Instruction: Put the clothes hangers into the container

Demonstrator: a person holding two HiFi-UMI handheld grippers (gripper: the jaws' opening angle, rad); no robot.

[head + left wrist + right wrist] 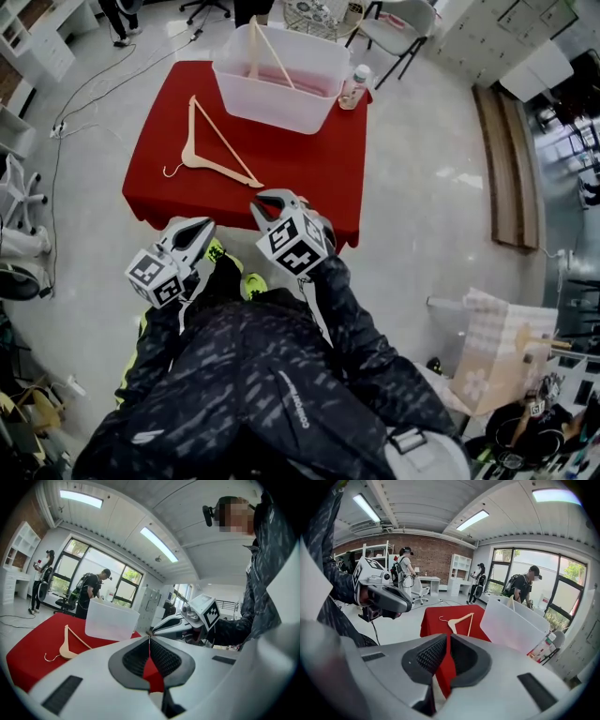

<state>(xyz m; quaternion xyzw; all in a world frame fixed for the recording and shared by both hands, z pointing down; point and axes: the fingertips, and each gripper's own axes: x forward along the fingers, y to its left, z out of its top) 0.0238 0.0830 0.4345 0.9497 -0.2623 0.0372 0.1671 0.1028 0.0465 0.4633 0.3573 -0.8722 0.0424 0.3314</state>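
Red-clothed bench (155, 183) has its six o'clock edge partly hidden in the head view, behind the two tools and the person's dark sleeves.

The left tool (201, 228) hangs off the bench's seven o'clock corner. Its own view shows the jaws clenched tip to tip (149, 638) on nothing, with only red cloth showing through the gap behind the tips. That tool's grey body cuts off the bench's near part in the same view.

One hanger (211, 150) lies flat at about nine o'clock on the benchtop. It is pale wood, a plain triangle with a thin wire hook curling off its seven o'clock end, and the hook is faint.

The right tool (268, 200) sits over the six o'clock edge, near the hanger's tip. Its jaws are clenched and empty (447, 637).

The container (281, 108), a frosted white tub, stands at the twelve o'clock edge. A second hanger (269, 54) leans inside it. Its lower part is only a pinkish blur through the wall, and its hook cannot be made out.

A small bottle (354, 86) stands just beside the container at its three o'clock. Whether they touch is unclear.
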